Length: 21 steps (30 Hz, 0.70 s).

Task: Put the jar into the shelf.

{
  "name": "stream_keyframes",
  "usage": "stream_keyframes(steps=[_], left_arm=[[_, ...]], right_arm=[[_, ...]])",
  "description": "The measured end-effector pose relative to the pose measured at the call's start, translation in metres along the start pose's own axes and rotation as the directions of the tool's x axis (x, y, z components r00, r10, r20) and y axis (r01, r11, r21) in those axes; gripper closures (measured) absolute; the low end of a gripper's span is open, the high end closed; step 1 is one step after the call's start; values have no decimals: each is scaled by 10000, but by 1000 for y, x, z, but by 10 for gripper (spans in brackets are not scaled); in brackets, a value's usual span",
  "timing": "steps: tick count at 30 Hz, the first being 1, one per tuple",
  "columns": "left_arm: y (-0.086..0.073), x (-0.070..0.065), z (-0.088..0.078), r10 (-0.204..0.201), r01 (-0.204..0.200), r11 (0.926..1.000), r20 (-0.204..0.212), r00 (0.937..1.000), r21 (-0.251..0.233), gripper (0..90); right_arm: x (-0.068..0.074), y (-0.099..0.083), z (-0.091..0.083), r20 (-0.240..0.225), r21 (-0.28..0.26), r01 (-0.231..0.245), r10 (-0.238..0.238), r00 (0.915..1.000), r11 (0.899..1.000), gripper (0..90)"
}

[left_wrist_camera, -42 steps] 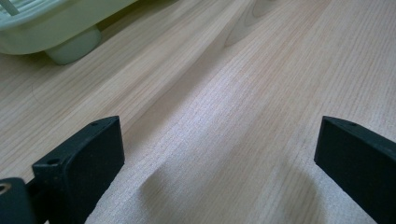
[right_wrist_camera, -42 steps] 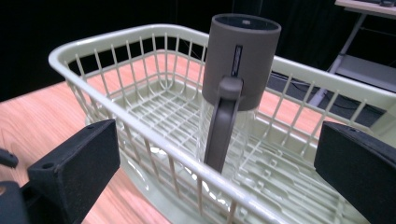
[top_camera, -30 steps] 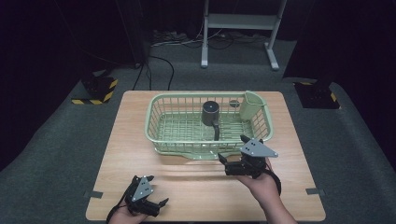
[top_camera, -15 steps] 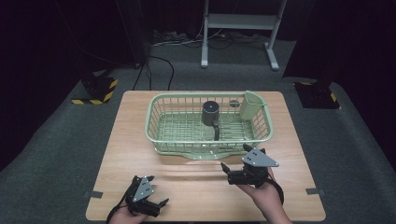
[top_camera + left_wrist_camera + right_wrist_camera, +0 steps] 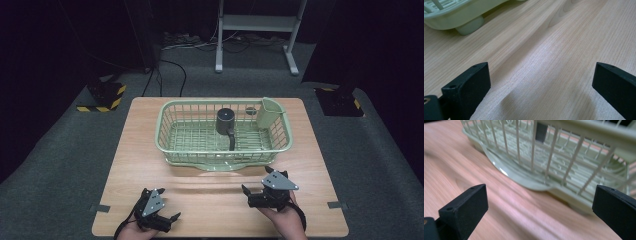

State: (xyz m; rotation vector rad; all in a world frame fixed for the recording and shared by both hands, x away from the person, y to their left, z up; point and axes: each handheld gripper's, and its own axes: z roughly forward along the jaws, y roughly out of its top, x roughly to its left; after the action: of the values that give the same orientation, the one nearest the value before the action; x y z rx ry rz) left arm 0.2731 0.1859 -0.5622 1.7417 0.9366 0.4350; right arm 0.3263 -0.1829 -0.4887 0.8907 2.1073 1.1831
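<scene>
Along the near edge of the tabletop [image 5: 210, 200] both grippers sit low with nothing between their jaws. The left gripper [image 5: 167, 220] is by the near left corner, jaws spread wide over bare wood in its own view, so it looks parked rather than working. The right gripper [image 5: 255, 192] is nearer the middle right, jaws also released and wide apart, pointing at the green dish rack [image 5: 170, 145], whose bars and drip lip you can see between the jaws in the right gripper view [image 5: 554, 170].

The rack sits toward the far edge, roughly centred, and that's where the thing that matters is: a dark mug [image 5: 225, 121] stands upright inside it, toward the back, handle facing the near side. My guess is it's in there to drain or be stored. A green cutlery cup [image 5: 270, 115] hangs at the rack's far right corner. Neither gripper is near the mug, well apart really.
</scene>
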Motion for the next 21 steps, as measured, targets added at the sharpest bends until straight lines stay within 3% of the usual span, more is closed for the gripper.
stream_keyframes(steps=[15, 21], left_arm=[[0, 0, 0, 109, -109, 9999, -52, 9999, 75, 20], [-1, -1, 1, 179, -179, 9998, -128, 9998, 57, 20]], right_arm=[[-14, -68, -1, 941, 1564, -269, 123, 9955, 9873, 2], [-9, -70, -2, 1380, 1776, 406, -657, 9882, 9833, 2]])
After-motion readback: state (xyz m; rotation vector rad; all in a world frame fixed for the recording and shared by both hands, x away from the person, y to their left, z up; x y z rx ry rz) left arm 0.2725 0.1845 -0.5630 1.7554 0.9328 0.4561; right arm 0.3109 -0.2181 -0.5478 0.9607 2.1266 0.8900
